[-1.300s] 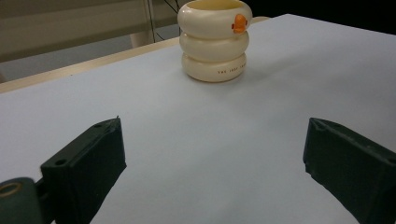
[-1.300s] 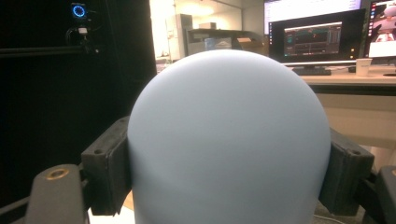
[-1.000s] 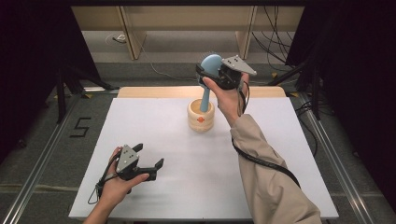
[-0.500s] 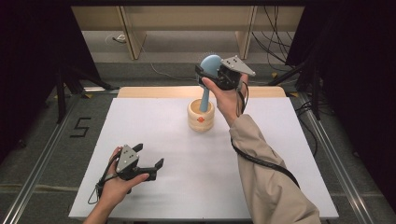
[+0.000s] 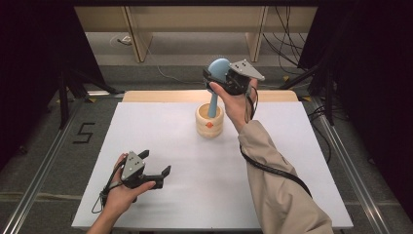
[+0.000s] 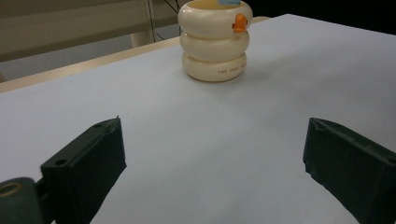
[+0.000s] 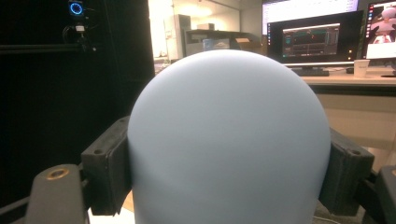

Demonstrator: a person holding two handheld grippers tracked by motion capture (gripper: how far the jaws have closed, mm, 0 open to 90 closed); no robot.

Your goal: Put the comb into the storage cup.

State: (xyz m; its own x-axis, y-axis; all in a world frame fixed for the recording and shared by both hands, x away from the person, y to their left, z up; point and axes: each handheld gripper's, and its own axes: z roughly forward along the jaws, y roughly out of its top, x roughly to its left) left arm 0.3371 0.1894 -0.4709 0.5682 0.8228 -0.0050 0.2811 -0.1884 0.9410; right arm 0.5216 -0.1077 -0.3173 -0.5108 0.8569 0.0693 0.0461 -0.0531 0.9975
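Above centre in the high view, the right gripper (image 5: 219,78) clamps the rounded head of a blue spoon-like utensil (image 5: 215,92) standing upright in the cream ringed ceramic holder (image 5: 209,123), while the left gripper (image 5: 155,165) rests wide open, empty, lower left.

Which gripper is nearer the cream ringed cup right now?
Right. The right gripper clamps the blue utensil's head just above the cup; the left gripper rests open, well short of it.

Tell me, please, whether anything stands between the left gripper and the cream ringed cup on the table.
Nothing visible does. The left gripper rests open on the table, and bare white surface runs from its jaws to the cream cup.
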